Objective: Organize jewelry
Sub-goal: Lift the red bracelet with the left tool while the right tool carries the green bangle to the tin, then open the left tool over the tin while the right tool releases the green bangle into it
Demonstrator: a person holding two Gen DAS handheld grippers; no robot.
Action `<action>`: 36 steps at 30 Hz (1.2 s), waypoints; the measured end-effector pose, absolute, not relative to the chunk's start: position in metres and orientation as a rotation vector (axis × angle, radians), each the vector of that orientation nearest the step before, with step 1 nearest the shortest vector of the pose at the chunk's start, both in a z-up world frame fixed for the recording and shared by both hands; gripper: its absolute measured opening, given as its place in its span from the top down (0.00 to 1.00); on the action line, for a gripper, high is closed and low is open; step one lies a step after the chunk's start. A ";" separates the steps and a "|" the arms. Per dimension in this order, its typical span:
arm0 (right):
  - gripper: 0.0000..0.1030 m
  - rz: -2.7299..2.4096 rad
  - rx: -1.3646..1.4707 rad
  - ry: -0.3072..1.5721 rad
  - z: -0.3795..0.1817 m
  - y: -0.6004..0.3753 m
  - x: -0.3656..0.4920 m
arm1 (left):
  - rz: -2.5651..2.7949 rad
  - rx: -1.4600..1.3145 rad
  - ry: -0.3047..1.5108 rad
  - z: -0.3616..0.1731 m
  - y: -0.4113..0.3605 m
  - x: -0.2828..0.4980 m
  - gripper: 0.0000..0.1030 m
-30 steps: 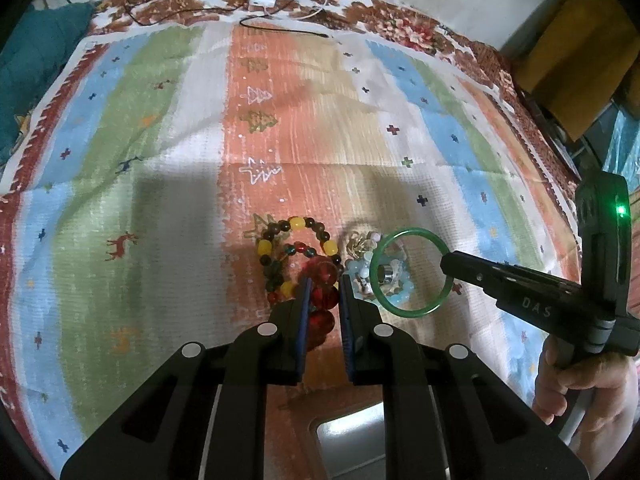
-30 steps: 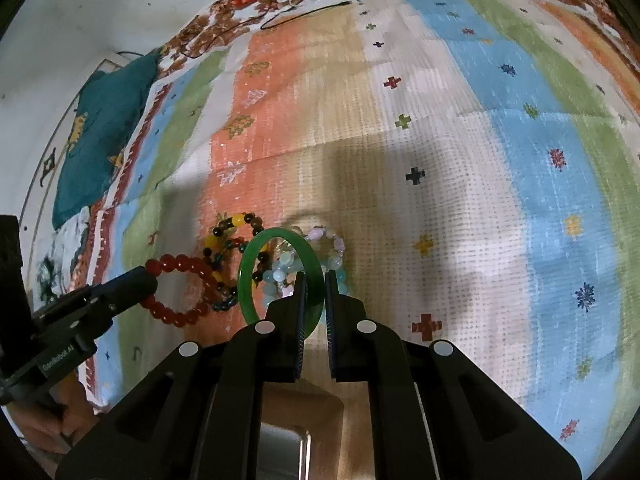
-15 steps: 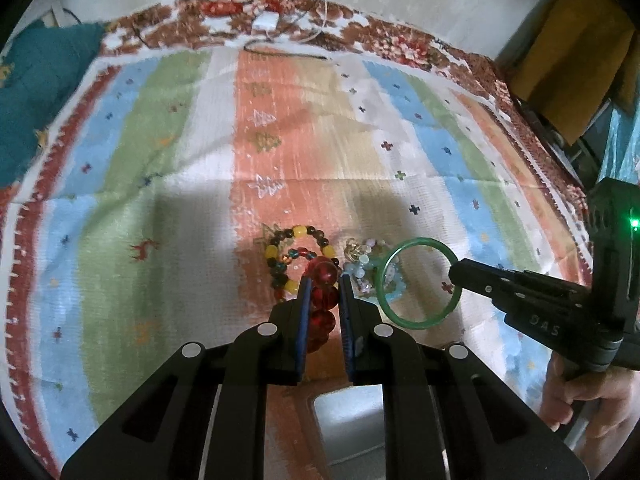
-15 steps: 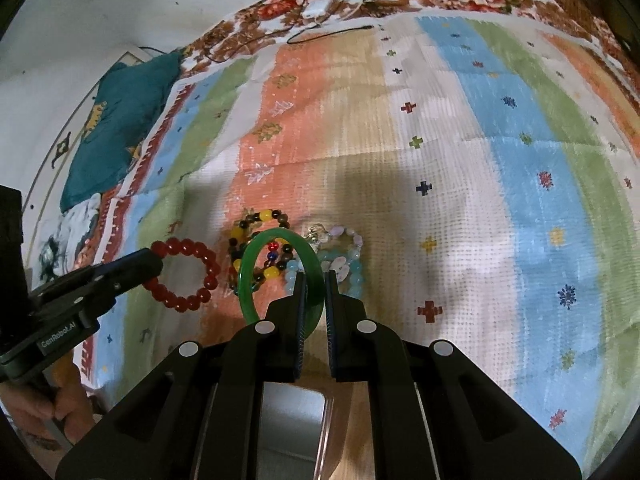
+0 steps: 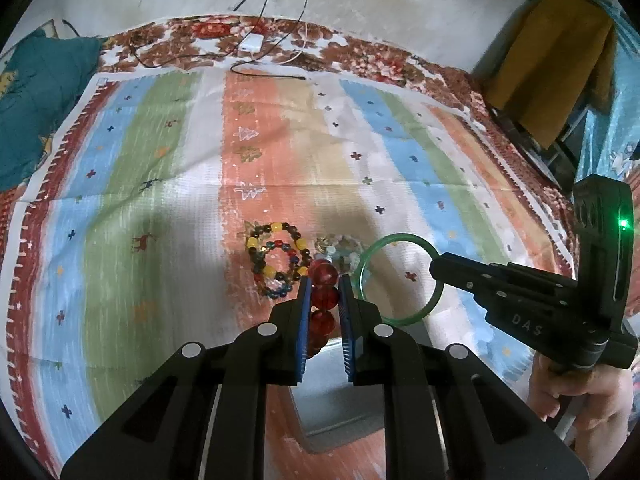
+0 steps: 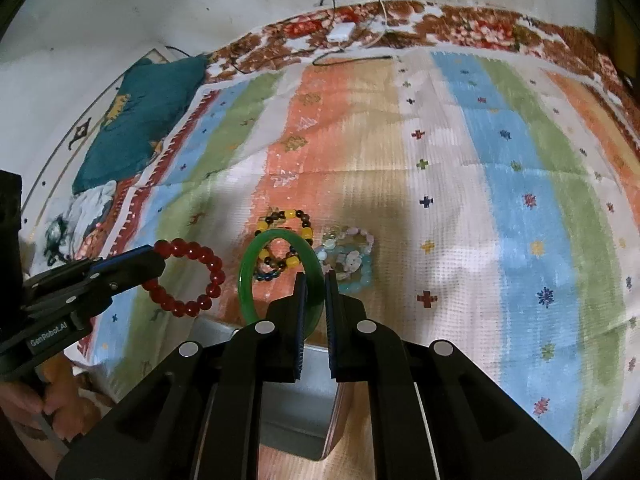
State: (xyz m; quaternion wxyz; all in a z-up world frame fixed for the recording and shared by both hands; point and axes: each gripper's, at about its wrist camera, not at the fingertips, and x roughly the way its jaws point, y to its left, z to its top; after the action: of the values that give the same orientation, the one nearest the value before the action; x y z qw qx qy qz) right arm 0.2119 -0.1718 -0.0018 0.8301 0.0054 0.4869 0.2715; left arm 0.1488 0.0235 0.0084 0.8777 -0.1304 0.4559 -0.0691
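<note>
My left gripper (image 5: 323, 280) is shut on a red bead bracelet (image 5: 322, 294), held in the air; it also shows in the right wrist view (image 6: 188, 276). My right gripper (image 6: 314, 278) is shut on a green bangle (image 6: 248, 276), also lifted; it shows in the left wrist view (image 5: 400, 278). On the striped cloth (image 5: 160, 200) lie a yellow and dark bead bracelet (image 5: 276, 252) and a pale blue and pink bracelet pile (image 6: 348, 260). A metal box (image 6: 296, 412) sits below both grippers at the near edge.
A teal cushion (image 5: 36, 100) lies at the far left. A white charger with cables (image 5: 252, 46) sits at the far edge of the cloth. A yellow-brown cloth (image 5: 556, 60) hangs at the far right.
Both grippers have pulled back and up with their bracelets, away from the jewelry on the cloth. The metal box shows more below them.
</note>
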 end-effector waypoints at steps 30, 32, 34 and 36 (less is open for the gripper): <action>0.89 0.673 0.003 1.088 -0.012 -0.176 0.162 | -0.148 -0.259 1.015 -0.010 0.002 0.108 0.79; 0.68 0.656 0.006 1.086 -0.012 -0.177 0.163 | -0.132 -0.253 1.011 -0.010 0.003 0.108 0.57; 0.60 0.637 -0.008 1.067 -0.010 -0.178 0.163 | -0.109 -0.250 1.002 -0.009 0.007 0.108 0.57; 0.60 0.626 -0.018 1.064 -0.009 -0.178 0.164 | -0.102 -0.259 1.002 -0.010 0.011 0.109 0.55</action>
State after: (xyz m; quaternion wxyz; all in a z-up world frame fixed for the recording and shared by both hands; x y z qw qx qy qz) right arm 0.1639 -0.1780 -0.0094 0.8153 -0.0084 0.4990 0.2935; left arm 0.1091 0.0111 -0.0102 0.8677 -0.1239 0.4789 -0.0488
